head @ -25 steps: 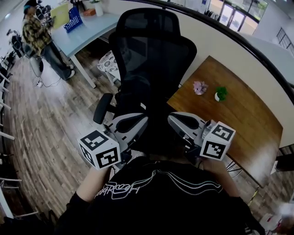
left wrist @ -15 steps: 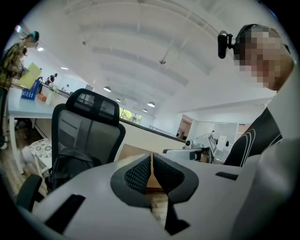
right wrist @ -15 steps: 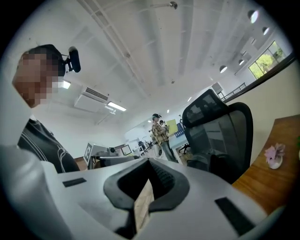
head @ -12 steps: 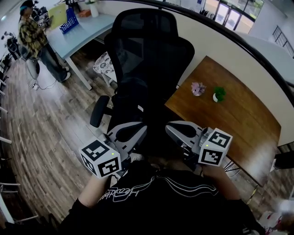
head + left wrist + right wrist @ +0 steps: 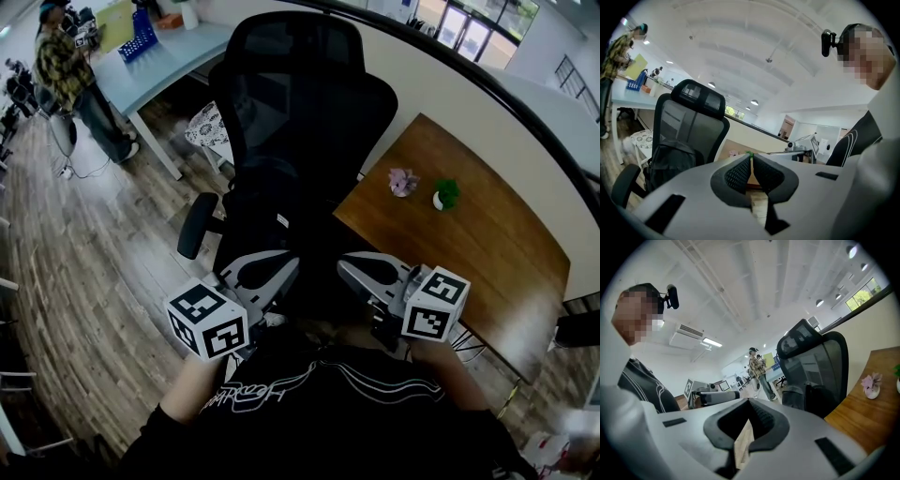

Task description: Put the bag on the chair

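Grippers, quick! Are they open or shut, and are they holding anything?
Left gripper: jaws shut, holding nothing.
Right gripper: jaws shut, holding nothing.

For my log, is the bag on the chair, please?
Yes, on it: the bag sits on the seat of the chair, below its backrest.

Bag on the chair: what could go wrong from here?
The bag stands upright against the chair backrest; it might slump forward off the seat.
The left gripper and right gripper are shut, empty and back near the person's chest, so catching a slide would be slow.
The wooden table with a small green plant sits close beside the chair; a swivel could bump it.
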Tool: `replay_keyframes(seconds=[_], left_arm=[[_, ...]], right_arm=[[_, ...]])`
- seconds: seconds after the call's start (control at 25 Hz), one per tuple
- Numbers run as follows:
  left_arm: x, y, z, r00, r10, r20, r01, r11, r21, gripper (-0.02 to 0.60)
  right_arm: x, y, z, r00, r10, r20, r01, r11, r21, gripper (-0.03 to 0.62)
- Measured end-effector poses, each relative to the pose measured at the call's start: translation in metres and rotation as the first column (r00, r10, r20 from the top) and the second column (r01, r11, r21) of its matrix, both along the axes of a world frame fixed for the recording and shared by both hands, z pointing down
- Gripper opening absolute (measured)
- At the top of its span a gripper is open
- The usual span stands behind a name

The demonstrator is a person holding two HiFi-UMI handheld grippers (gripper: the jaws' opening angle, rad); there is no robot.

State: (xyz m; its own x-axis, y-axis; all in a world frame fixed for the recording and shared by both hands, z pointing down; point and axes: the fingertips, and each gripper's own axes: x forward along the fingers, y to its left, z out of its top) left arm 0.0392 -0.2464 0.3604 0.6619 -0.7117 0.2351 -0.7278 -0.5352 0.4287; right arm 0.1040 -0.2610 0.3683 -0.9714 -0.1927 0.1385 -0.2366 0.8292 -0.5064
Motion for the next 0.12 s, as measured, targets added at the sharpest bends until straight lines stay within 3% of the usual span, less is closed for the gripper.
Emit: replay_keyframes(seconds=[0.12], left_arm=[[0.0017, 0.0013, -0.0011, 1.0, -0.001, 0.004, 0.001, 1.0, -0.003, 0.041]], right_arm=[[-0.0001, 0.0002, -0.0004, 1.0, -0.002, -0.007, 0.002, 1.0, -0.004, -0.005]])
